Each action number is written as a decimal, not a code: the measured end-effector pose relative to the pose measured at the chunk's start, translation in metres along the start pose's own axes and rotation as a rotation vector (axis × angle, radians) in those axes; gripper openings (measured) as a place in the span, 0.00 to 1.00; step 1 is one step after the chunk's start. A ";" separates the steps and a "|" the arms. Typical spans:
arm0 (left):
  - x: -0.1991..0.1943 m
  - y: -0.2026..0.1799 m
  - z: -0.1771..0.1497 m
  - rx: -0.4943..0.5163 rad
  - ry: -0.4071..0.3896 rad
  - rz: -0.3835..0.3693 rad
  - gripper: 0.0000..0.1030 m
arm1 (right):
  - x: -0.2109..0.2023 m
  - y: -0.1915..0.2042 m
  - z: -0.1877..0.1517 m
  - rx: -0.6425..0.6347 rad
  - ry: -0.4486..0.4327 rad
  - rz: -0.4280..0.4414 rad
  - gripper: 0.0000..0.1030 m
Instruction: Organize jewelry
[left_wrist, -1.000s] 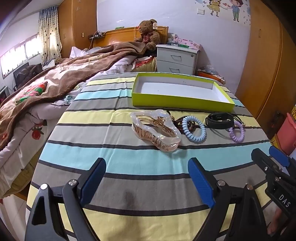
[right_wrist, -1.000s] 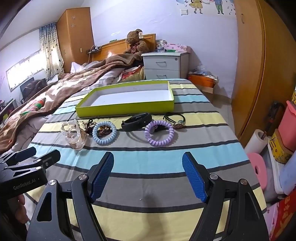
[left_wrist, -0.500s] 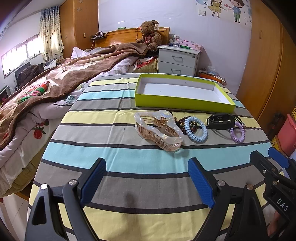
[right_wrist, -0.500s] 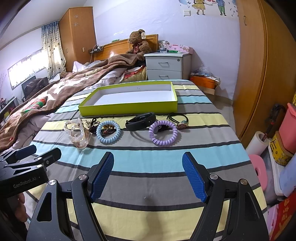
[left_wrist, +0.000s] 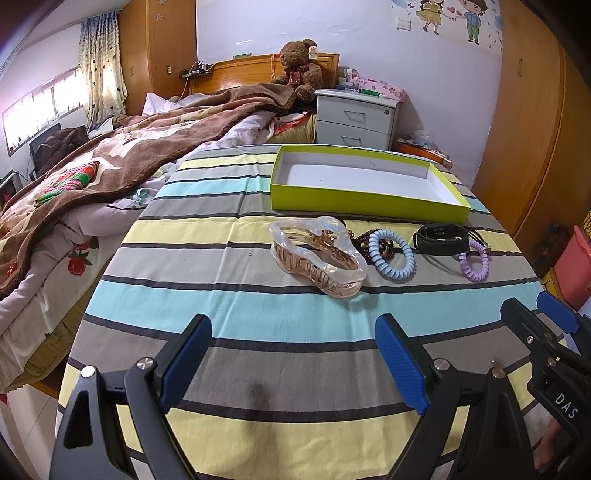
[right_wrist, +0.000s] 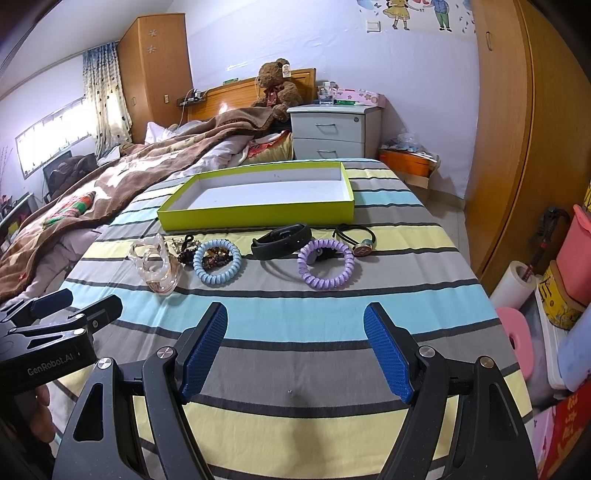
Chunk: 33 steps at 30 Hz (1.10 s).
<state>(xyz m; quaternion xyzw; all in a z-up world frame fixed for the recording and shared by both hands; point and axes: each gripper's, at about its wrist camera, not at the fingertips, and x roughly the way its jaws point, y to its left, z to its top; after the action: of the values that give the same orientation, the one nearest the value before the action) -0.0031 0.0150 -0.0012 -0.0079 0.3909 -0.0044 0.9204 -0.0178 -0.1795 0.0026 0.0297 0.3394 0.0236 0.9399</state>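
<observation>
I hold my left gripper (left_wrist: 291, 354) above the striped cloth (left_wrist: 229, 306), its blue pads spread wide and empty; the clear hair claw (left_wrist: 317, 254) lies ahead of it, slightly right. My right gripper (right_wrist: 295, 347) is spread wide too, with the purple coil band (right_wrist: 327, 263) ahead of it beside the black wristband (right_wrist: 282, 240). The blue coil band (right_wrist: 217, 262) lies left of them. The green tray (right_wrist: 258, 214) sits behind the row.

beyond the wide-apart jaws of the right gripper (right_wrist: 295, 347), a purple coil bracelet (right_wrist: 327, 268) lies just ahead, black band (right_wrist: 282, 241) and green tray (right_wrist: 258, 214) farther on.
</observation>
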 end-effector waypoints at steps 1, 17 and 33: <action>0.000 0.000 0.000 0.000 0.001 0.000 0.89 | -0.001 0.000 0.000 0.001 -0.001 0.000 0.74; -0.002 0.002 0.000 -0.004 0.003 0.000 0.89 | 0.001 -0.001 -0.002 0.003 0.001 -0.001 0.74; -0.003 0.003 -0.001 -0.004 0.002 0.001 0.89 | 0.001 -0.002 -0.002 0.006 -0.002 -0.003 0.74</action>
<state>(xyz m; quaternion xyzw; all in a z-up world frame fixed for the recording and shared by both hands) -0.0062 0.0185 0.0004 -0.0096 0.3918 -0.0031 0.9200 -0.0183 -0.1813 0.0000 0.0322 0.3385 0.0213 0.9402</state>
